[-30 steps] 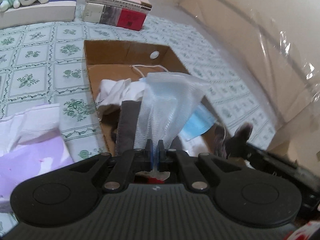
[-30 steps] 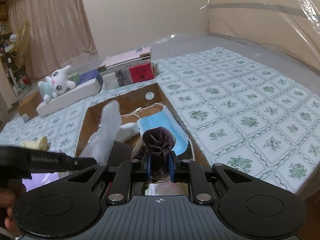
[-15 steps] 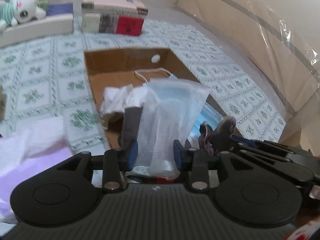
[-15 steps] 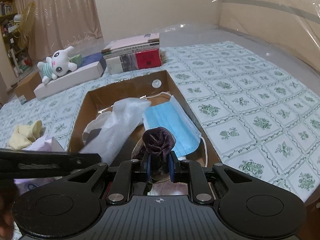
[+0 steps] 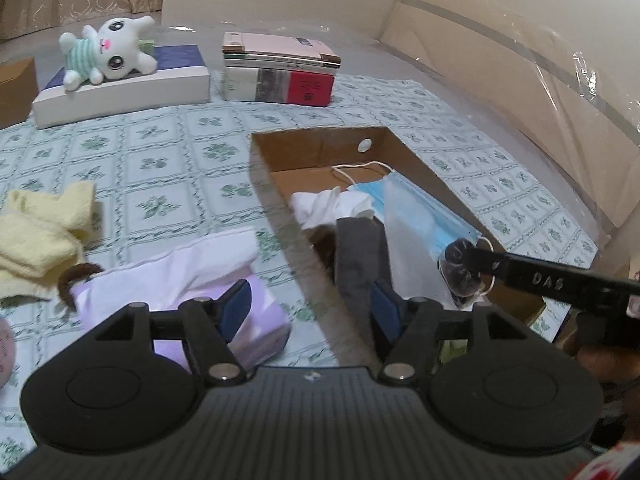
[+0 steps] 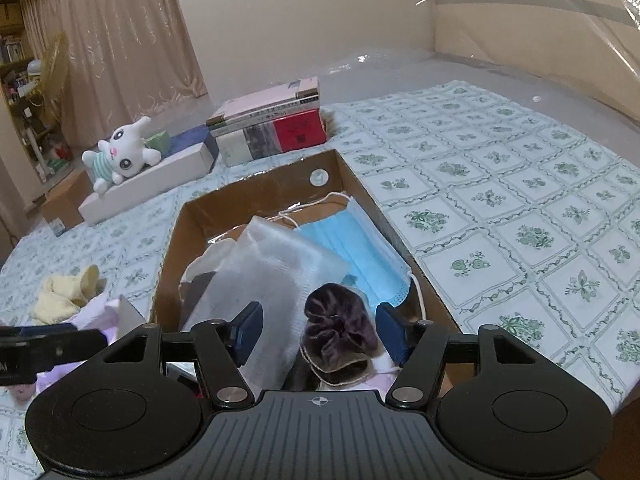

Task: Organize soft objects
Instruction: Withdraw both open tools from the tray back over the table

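Both claws are over the near end of the cardboard box (image 6: 256,200), which sits on a green-patterned cloth. The right claw (image 6: 318,334) has its jaws opening; the dark velvet scrunchie (image 6: 338,332) sits between the pads but neither pad appears to press on it, so I judge it released, resting on the pile at the box's near end. The left claw (image 5: 310,308) also has its jaws opening, with nothing between them; it points at the box's left wall. Inside the box: a white mesh cloth (image 6: 280,268) draped on top, a blue face mask (image 6: 360,252) along the right wall, a white crumpled cloth (image 5: 328,206) and a grey strip (image 5: 356,248). Still outside the box, on its left: a lilac-and-white folded cloth (image 5: 176,272) just ahead of the left claw's left pad, a brown hair tie (image 5: 74,278) lying against it, and a yellow towel (image 5: 44,232) further left. Judgement: the left hand is the nearer one to these leftovers, well placed for the lilac cloth, whose long axis runs across the claw's line towards the box.
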`<state>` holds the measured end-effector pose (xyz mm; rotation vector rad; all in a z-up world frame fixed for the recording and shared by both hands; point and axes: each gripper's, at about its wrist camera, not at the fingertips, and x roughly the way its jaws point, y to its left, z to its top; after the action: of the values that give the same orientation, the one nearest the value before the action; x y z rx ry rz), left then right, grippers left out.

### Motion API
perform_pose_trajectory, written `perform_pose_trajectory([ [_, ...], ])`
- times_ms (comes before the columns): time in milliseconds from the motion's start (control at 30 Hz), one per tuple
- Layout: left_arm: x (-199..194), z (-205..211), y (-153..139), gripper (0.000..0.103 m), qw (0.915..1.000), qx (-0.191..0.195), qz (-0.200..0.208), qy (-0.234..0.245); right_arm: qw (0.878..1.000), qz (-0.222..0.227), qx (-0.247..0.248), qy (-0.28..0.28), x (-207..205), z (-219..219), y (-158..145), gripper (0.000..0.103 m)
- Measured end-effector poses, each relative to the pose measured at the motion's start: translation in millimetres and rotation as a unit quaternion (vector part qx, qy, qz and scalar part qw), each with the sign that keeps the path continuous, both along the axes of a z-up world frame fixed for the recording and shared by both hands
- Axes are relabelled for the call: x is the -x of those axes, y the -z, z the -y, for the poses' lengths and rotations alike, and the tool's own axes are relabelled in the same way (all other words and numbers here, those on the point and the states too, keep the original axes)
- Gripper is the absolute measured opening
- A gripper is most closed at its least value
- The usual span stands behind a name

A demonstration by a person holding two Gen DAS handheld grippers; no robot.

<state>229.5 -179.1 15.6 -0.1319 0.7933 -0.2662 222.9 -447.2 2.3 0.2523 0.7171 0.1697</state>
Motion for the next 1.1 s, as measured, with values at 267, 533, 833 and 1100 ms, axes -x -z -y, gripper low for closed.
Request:
perform_pose_trajectory([
  [267,43.6,-25.3,-14.5,0.067,0.9997,-0.004,0.021,-0.008,0.999,0.011,-0.016,0.031,54.0,-10.6,-17.2,0.065],
  [533,104.8,-64.2,-25.9,0.067,0.9986,-0.020,0.043,-0.024,1.000,0.015,-0.025,0.008,119.2,-45.4,-26.6,0.066],
  [833,164.7,-126.7,-29.2,0.067,0.9968,-0.044,0.049,-0.046,0.998,0.025,-0.031,-0.041,149.4,-99.3,-43.0,0.068],
  [1100,190.6,-172.1,-28.3,0.067,0.9936,-0.057,0.046,-0.086,0.995,0.025,-0.028,-0.093,155.6,-148.0,-47.1,0.068],
])
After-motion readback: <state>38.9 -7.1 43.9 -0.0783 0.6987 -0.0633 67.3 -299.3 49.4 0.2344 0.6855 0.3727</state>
